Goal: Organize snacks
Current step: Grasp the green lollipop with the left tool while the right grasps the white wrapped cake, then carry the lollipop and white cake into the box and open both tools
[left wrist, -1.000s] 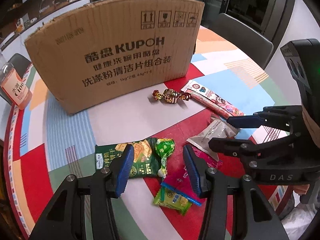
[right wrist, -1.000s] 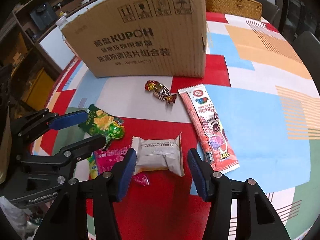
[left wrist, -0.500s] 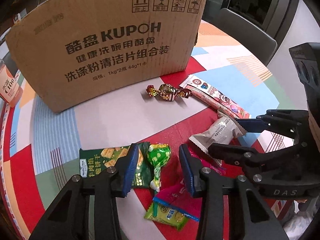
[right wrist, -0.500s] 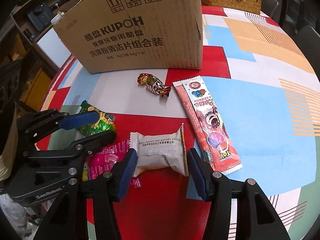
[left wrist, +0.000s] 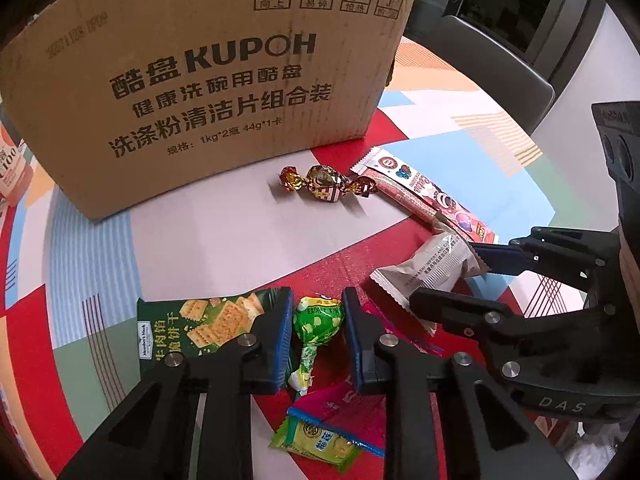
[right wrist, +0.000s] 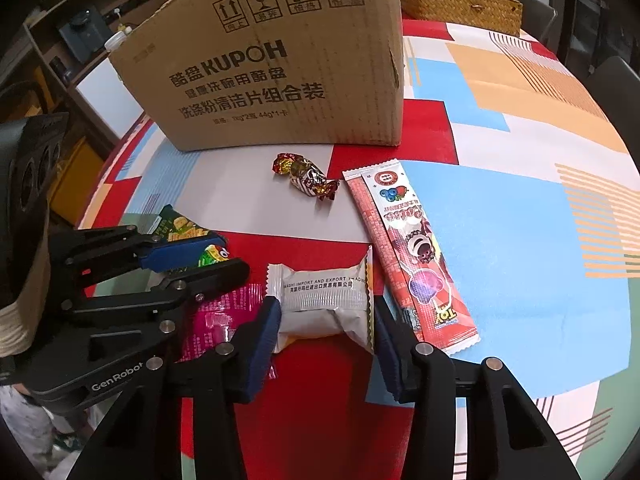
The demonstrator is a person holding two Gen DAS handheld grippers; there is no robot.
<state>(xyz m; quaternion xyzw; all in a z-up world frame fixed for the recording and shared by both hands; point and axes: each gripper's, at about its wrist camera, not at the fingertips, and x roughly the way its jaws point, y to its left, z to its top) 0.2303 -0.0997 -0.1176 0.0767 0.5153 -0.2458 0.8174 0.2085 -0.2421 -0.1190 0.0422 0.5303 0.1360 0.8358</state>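
My left gripper (left wrist: 316, 320) is open, its blue pads either side of a green lollipop (left wrist: 318, 322) lying on the table. A green cracker packet (left wrist: 200, 328) lies under its left finger. My right gripper (right wrist: 326, 320) is open, its pads close around a white snack pack (right wrist: 324, 300), which also shows in the left wrist view (left wrist: 428, 270). A foil-wrapped candy (left wrist: 326, 184) and a long red-pink stick packet (right wrist: 412, 256) lie in front of a large KUPOH cardboard box (left wrist: 208, 80). A pink packet (right wrist: 218, 316) and a yellow-green candy (left wrist: 324, 444) lie near me.
The table has a colourful patterned cloth (right wrist: 500, 216). A woven basket (right wrist: 456, 4) stands behind the box at the right. An orange-labelled bottle (left wrist: 10, 168) stands left of the box. A dark chair (left wrist: 500, 60) is beyond the table edge.
Both grippers have moved forward and down. The left jaws have narrowed around the lollipop; the right pads have come in around the white pack.
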